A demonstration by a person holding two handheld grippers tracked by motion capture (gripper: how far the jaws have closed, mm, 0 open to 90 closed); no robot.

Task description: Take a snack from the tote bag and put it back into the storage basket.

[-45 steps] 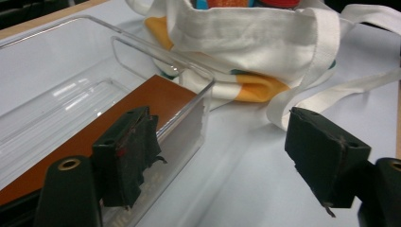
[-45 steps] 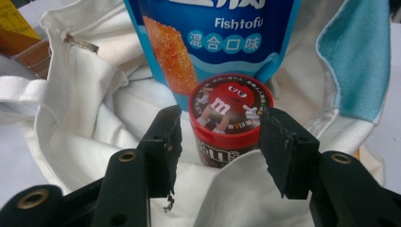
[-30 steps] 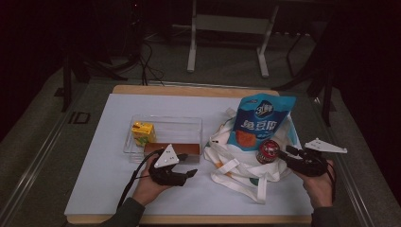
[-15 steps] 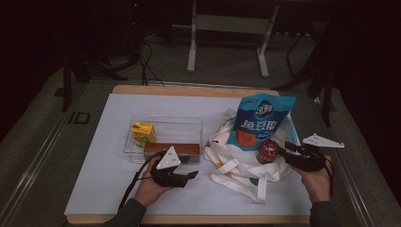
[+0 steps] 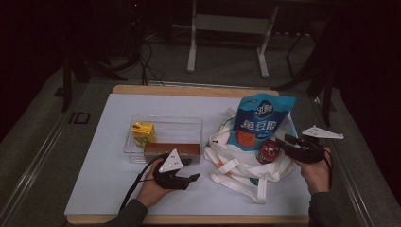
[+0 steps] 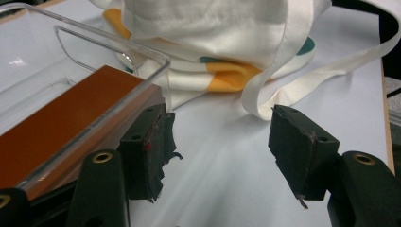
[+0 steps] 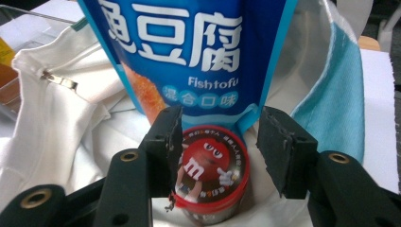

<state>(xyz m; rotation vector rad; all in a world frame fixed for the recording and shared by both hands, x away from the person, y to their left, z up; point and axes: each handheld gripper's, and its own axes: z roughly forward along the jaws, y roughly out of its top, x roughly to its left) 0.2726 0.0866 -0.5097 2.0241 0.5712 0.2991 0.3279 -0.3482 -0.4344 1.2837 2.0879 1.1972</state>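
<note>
With the right tool (image 7: 215,142) wide around the candy tub (image 7: 213,177), low in the frame inside the white bag (image 7: 56,127), we close squarely on its lid while the left tool (image 6: 217,146) waits open.

Your left gripper (image 6: 222,156) hangs low over the white bench (image 6: 222,142), its fingers (image 6: 302,156) apart with nothing between them. One finger sits against the clear tray (image 6: 118,52) holding a brown block (image 6: 61,123). Ahead lies the cloth bag (image 6: 213,28), its strap (image 6: 302,80) trailing.
</note>
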